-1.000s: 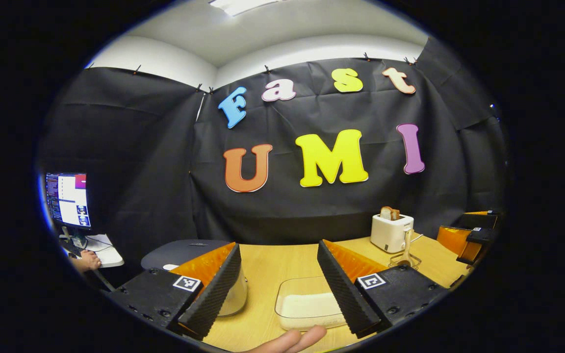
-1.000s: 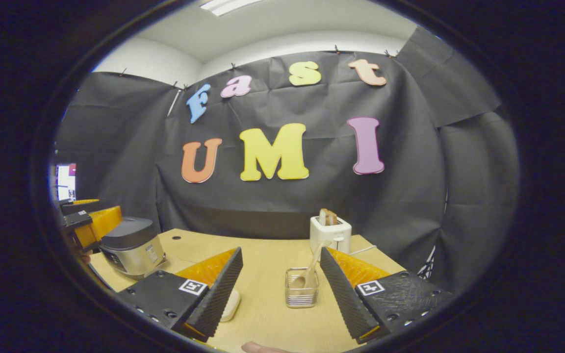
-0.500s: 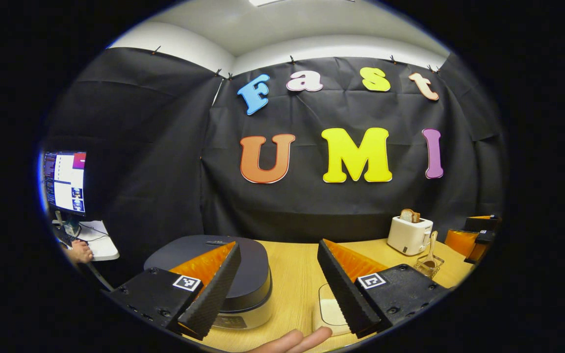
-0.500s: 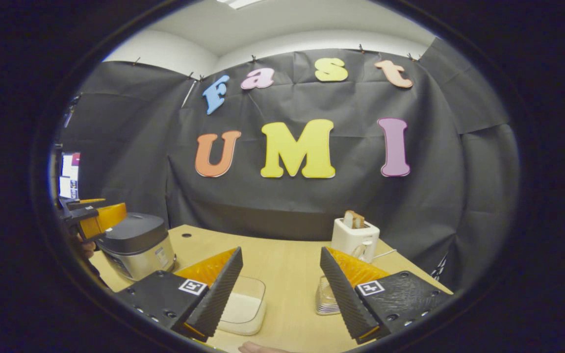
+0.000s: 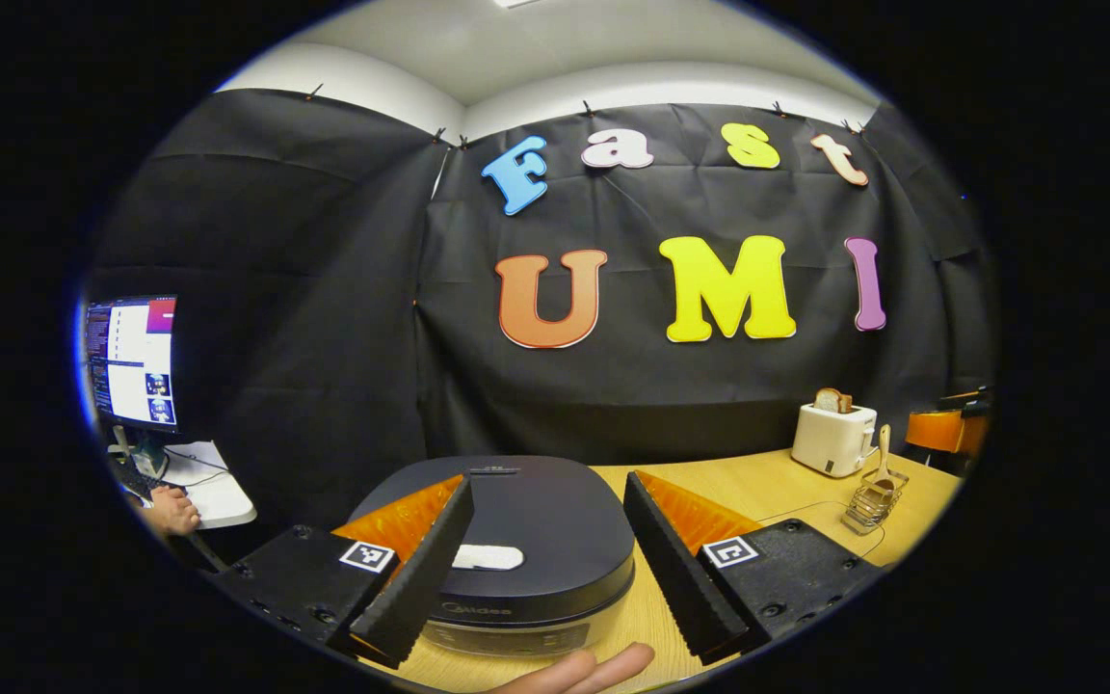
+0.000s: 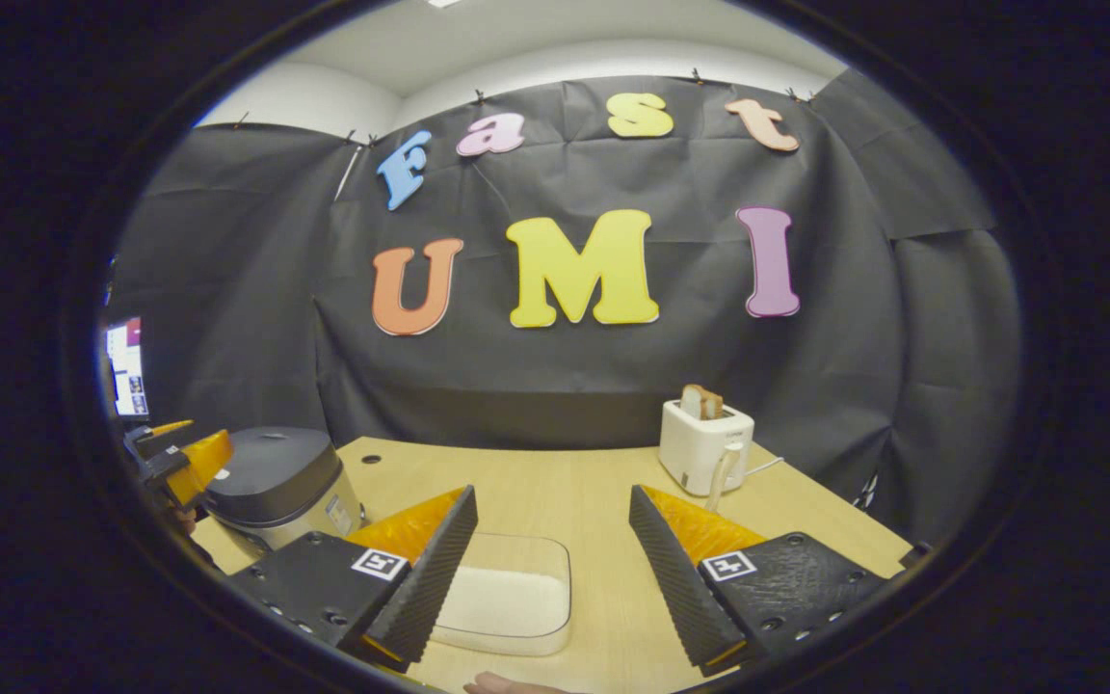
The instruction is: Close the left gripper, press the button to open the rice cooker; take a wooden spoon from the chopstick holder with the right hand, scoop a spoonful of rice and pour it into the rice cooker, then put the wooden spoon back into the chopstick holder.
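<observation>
While the left gripper (image 5: 547,559) hangs over the rice cooker (image 5: 526,549), its jaws stand wide apart and grip nothing. The cooker's dark lid (image 5: 555,511) is down, and a pale oblong button (image 5: 486,557) on it shows between the two fingers. A fingertip (image 5: 582,670) of the holding hand shows at the bottom edge of the left gripper view. The cooker sits at the left end of the wooden table (image 5: 757,487).

The right gripper (image 6: 551,569) is likewise wide open and empty, held above the table. Between its fingers lies a clear tray (image 6: 509,598) holding white rice. In the right gripper view the cooker (image 6: 280,477) stands to the left of the tray, with the left gripper (image 6: 174,461) just beside it.

The spoon (image 5: 884,461) stands upright in the wire holder (image 5: 869,503), far right in the left gripper view, near a white toaster (image 5: 833,439) with bread in its slot. A monitor (image 5: 131,361) stands beyond the table, far left.
</observation>
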The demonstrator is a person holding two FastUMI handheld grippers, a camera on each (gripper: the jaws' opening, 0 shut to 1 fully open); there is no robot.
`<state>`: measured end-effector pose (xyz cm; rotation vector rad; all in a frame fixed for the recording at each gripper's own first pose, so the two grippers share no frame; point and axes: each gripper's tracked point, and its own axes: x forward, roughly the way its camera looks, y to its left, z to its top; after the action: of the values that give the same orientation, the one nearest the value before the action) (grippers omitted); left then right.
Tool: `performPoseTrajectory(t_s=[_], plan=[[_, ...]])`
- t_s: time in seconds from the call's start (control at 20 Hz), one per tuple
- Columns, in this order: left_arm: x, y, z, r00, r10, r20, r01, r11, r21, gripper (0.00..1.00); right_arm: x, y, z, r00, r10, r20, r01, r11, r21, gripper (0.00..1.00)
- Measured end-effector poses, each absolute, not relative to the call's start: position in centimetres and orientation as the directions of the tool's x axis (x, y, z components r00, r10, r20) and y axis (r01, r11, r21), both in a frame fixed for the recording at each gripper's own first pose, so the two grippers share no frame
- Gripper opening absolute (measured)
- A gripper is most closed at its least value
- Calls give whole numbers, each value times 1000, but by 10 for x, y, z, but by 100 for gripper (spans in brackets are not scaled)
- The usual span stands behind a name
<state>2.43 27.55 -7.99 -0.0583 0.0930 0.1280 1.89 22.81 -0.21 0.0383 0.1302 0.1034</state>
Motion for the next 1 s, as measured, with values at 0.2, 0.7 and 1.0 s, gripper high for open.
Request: performPoseTrajectory(t_s=[0.2, 0.7, 1.0], plan=[[8, 294, -81, 983, 160, -93, -167, 983, -74, 99, 8, 246, -1, 982, 139, -125, -136, 990, 38, 95], [14, 293, -62, 977, 149, -155, -161, 984, -71, 54, -15, 192, 20, 995, 95, -28, -95, 995, 28, 95], [28, 292, -99, 926, 87, -367, -143, 981, -128, 3, -19, 166, 12, 997, 68, -40, -65, 996, 64, 96]])
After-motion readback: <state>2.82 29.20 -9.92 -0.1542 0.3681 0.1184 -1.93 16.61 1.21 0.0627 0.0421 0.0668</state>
